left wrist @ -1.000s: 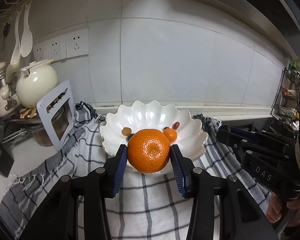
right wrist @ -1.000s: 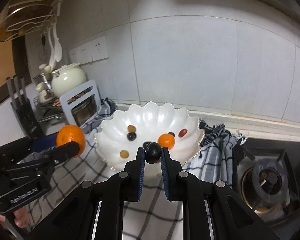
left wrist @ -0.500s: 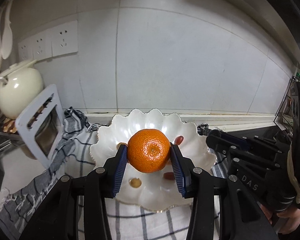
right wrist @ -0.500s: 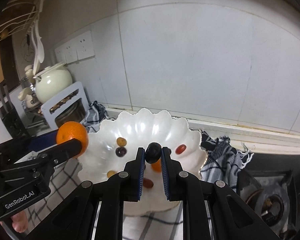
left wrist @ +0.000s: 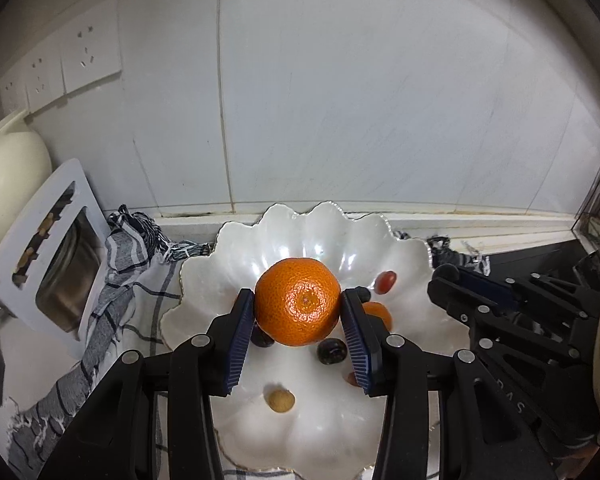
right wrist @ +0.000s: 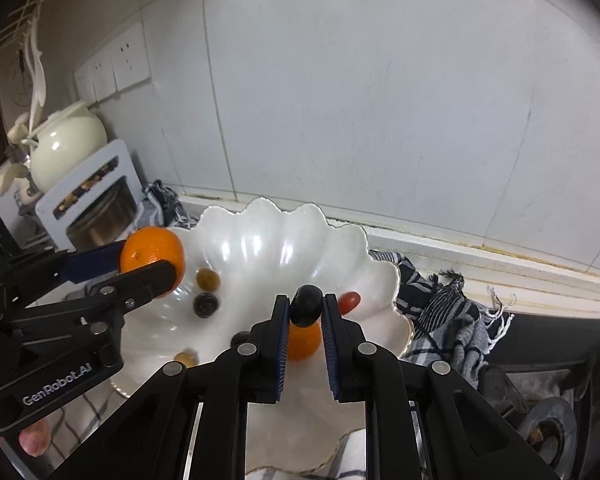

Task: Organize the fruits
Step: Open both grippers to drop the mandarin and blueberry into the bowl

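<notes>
**Two fruits held over the white bowl**

White wall tiles (left wrist: 340,100) stand behind a bench covered with a striped cloth (left wrist: 112,280). On the cloth sits a scalloped white bowl (left wrist: 332,224). The left hand-held gripper (left wrist: 298,312) is closed on an orange (left wrist: 297,301), above the bowl. The right hand-held gripper (right wrist: 306,308) clamps a dark grape (right wrist: 307,305) over the bowl too. Below both lie a small orange (right wrist: 300,342), a red grape (left wrist: 386,282) and other small fruits.
</notes>
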The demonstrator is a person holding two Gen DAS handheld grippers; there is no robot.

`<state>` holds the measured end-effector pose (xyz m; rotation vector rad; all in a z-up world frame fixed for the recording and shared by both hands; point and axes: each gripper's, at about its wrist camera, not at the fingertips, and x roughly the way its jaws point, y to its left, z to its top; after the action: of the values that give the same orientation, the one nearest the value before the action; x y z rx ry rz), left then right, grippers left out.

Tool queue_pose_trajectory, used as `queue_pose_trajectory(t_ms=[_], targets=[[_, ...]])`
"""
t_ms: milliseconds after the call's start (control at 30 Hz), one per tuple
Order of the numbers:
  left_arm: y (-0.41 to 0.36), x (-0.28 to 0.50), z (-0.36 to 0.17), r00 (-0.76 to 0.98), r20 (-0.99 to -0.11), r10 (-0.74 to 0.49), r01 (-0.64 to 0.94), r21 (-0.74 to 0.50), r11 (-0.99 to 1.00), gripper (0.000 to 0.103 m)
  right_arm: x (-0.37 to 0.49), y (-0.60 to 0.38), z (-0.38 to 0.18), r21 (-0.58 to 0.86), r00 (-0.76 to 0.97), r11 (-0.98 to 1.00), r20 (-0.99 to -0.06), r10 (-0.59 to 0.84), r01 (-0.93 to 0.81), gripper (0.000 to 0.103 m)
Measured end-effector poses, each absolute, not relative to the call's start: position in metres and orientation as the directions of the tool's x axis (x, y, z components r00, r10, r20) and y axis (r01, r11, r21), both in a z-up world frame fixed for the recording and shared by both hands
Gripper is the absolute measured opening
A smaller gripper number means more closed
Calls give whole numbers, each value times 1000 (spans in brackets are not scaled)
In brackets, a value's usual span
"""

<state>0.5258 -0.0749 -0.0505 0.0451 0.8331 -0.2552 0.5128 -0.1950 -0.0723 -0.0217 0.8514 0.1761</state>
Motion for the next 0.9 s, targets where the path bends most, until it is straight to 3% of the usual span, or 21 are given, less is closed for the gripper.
queue_pose_trajectory(t_ms=[233,333,500,900], targets=[[-77,540,-68,605,-776,-175,235,-36,971,45,525,-195,-81,34,623,988,-773,122,-151,24],[-77,542,-69,610,-775,-165,236,-21,972,52,530,-197,-84,35,612,989,-782,115,-141,39],[-71,540,-63,622,-770,-142,215,-6,977,62,532,-199,-86,30,601,992,-793,99,-124,42],[-44,500,-37,704,-710,-39,145,89,985,84,498,-201,-75,26,627,999,-778,45,-39,62]])
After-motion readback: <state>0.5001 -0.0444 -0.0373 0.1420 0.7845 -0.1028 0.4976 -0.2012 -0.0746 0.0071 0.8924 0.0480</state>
